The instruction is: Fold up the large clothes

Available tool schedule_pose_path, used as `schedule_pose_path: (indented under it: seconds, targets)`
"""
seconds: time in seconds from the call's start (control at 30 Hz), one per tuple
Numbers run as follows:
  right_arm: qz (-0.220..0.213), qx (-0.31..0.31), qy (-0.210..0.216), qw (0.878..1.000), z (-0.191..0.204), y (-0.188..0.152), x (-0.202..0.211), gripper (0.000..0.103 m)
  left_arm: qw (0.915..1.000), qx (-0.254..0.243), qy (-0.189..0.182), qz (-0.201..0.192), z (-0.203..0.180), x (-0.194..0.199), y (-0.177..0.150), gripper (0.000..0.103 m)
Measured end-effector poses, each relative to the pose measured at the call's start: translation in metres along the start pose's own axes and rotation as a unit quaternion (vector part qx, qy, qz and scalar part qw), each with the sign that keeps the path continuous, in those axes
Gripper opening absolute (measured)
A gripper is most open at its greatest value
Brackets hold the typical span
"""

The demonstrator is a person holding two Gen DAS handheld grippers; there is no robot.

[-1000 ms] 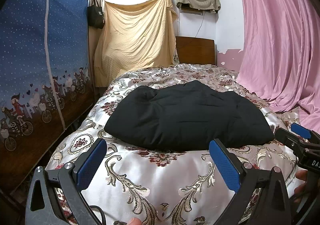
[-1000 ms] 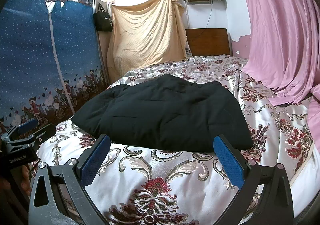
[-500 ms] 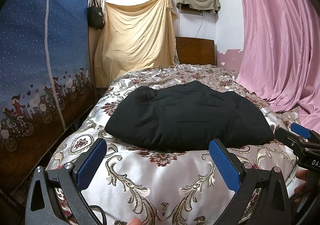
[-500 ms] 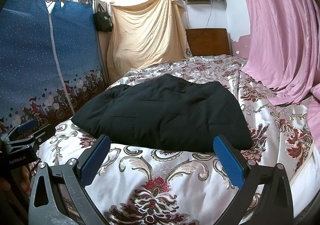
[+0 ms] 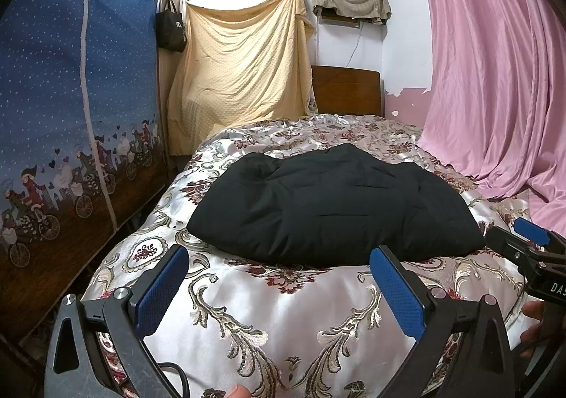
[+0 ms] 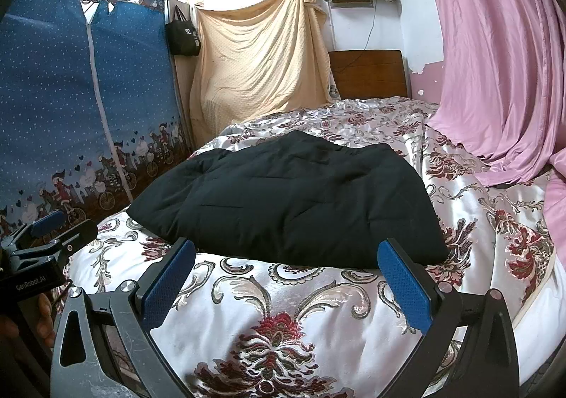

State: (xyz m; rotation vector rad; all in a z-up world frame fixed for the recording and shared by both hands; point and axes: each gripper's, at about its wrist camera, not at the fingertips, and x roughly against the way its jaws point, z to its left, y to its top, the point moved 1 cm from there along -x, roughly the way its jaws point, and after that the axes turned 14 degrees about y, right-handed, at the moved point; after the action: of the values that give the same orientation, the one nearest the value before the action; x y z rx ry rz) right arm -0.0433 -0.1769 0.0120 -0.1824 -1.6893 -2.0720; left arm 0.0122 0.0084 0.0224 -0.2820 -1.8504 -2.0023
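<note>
A black padded garment lies folded in a thick bundle on the bed's floral satin cover; it also shows in the right wrist view. My left gripper is open and empty, held just short of the garment's near edge. My right gripper is open and empty, also just short of that edge. Each gripper shows at the side of the other's view: the right one, the left one.
A blue fabric wardrobe stands along the bed's left side. A pink curtain hangs at the right and spills onto the bed. A yellow sheet and a wooden headboard are at the far end.
</note>
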Motion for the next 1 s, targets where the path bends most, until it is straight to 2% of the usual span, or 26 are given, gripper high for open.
schedule_pose_path:
  seconds: [1.0]
  targets:
    - [-0.001, 0.001, 0.000, 1.000, 0.0005, -0.0001, 0.0000, 0.102, 1.0000, 0.002, 0.002, -0.001, 0.0051, 0.0010, -0.0001, 0.103]
